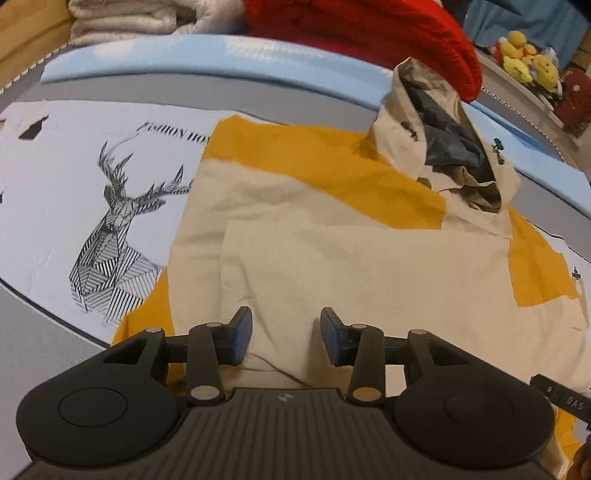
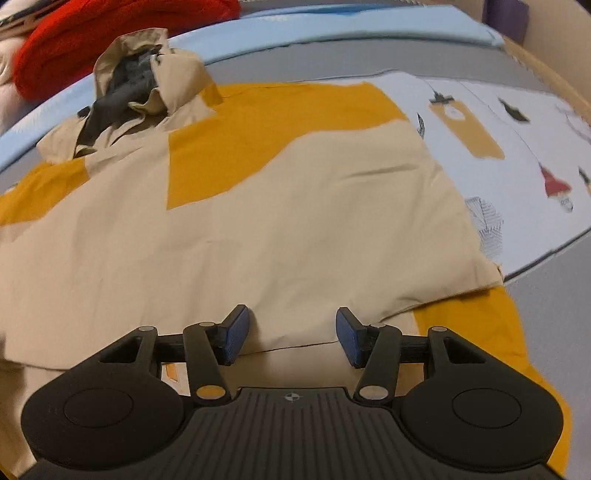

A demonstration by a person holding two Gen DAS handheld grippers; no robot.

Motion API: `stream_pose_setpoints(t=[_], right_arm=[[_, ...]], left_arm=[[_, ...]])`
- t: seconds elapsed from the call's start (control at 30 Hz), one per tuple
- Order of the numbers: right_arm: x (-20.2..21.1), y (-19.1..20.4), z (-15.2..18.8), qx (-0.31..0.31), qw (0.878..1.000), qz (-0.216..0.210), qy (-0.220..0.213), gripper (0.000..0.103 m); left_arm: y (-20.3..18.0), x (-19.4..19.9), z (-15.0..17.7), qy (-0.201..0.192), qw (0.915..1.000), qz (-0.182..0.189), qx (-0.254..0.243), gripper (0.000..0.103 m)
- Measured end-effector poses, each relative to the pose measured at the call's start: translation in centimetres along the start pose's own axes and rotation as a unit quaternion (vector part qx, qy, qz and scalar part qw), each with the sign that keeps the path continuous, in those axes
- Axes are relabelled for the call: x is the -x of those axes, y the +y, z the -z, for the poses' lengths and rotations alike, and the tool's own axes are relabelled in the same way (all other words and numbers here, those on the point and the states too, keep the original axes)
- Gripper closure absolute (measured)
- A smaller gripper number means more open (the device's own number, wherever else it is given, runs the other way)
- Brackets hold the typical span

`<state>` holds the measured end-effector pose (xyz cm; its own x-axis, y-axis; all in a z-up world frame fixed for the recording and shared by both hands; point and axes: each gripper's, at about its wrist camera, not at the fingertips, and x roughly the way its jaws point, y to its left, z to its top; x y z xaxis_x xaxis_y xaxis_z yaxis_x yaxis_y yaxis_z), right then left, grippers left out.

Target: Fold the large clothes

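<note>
**Jacket lies part-folded on printed sheet, both my claws released above it**

Jacket [image 1: 332, 240] in beige and mustard yellow, seen from my left wrist camera, spreads across a white printed sheet [image 1: 55, 206] on a grey bed surface. Its hood [image 1: 443, 147], beige outside with a dark lining, stands up at the far end toward a pale blue border [image 1: 184, 62]. A beige panel is folded over the body, its edge running across the middle of the cloth. My left claw [image 1: 286, 338] points down at the near hem with its blue pads [image 1: 242, 336] apart; fabric shows in the gap between them, and the pads do not press on it. A line-drawn deer head [image 1: 114, 236] is printed on the sheet to the left of the jacket. Beyond the border sit a red garment [image 1: 369, 33], a stack of cream cloth [image 1: 147, 18] and, far right, yellow plush toys [image 1: 528, 59].

From my right wrist camera, the same jacket [image 2: 258, 221] fills most of the frame, hood [image 2: 147, 77] at upper left, a mustard band across the shoulders and another mustard patch by the near right corner. My right claw [image 2: 291, 338] hangs over a folded beige edge, jaws parted, blue pads [image 2: 236, 334] clear of the cloth, nothing gripped. The sheet [image 2: 517, 147], with small printed figures, lies to the right; the red garment [image 2: 92, 40] sits at upper left.
</note>
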<state>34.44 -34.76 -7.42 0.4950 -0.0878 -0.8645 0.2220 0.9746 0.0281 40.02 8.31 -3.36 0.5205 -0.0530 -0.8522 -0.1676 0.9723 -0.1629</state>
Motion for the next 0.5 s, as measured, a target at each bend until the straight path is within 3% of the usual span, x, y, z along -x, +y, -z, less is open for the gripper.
stream_pose_setpoints(t=[0.13, 0.5], right_arm=[[0.7, 0.4, -0.4, 0.01, 1.0, -0.002, -0.013, 0.049], [4.3, 1.0, -0.1, 0.025, 0.999, -0.009, -0.036, 0.049]], left_arm=[[0.0, -0.1, 0.2, 0.009, 1.0, -0.002, 0.002, 0.057], [-2.4, 4.2, 0.7, -0.043, 0.9985, 0.012, -0.03, 0.052]])
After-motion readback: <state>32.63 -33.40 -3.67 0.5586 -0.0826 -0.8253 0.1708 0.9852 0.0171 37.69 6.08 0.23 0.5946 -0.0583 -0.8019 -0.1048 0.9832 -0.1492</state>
